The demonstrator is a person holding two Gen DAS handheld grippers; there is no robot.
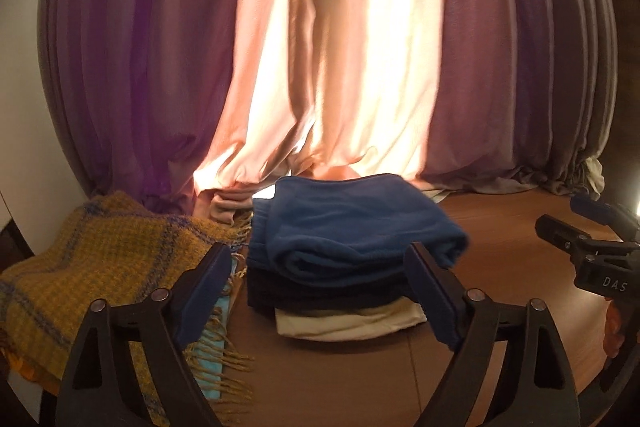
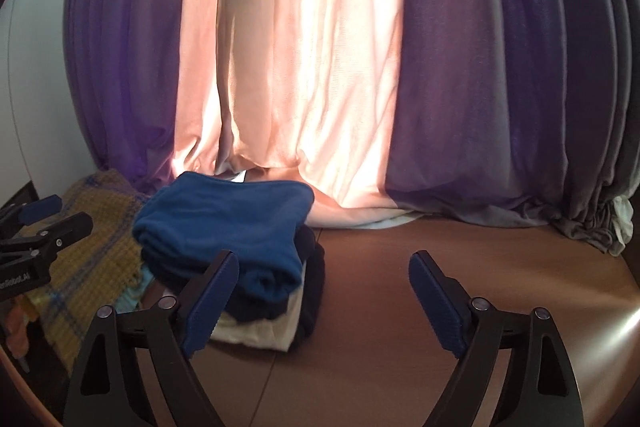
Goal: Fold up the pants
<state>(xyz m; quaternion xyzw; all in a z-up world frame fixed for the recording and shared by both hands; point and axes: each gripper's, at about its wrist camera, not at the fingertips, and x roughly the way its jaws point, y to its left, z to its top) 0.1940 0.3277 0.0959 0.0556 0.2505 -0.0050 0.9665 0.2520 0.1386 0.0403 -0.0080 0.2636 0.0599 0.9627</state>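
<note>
Okay, left wrist view first.
Left gripper (image 1: 320, 279): jaws spread wide, nothing between the blue pads, released; raised above the table, pointed at the stack.
Blue pants (image 1: 352, 227): folded, lay on top of the stack, rolled fold edge faced the camera; free of both grippers.
Dark garment (image 1: 320, 293): folded, directly under the blue pants.
Cream garment (image 1: 348, 323): bottom of the stack, front edge stuck out toward the camera.
Table (image 1: 500, 307): brown wood surface, carried the stack.
Yellow plaid scarf (image 1: 100, 267): bunched just left of the stack, fringe hung toward the left finger.
Light blue cloth (image 1: 212, 367): partly under the scarf fringe, behind the left finger; kind unclear.
Curtain (image 1: 340, 67): purple at the sides, pink and backlit in the middle, hem pooled on the table behind the stack.
Right gripper (image 1: 576, 227): seen at the right edge, well apart from the stack, jaws apart.

Right wrist view.
Right gripper (image 2: 324, 291): fingers wide apart, empty, let go; bare table between them.
Blue pants (image 2: 228, 223): left of centre, on the stack, partly behind the left finger.
Dark garment (image 2: 312, 291): under the pants, bulged out at the right side.
Cream garment (image 2: 260, 331): lowest layer.
Scarf (image 2: 104, 247): left of the stack.
Left gripper (image 2: 54, 215): at the left edge, over the scarf, jaws apart.
Curtain (image 2: 300, 67): filled the background.
</note>
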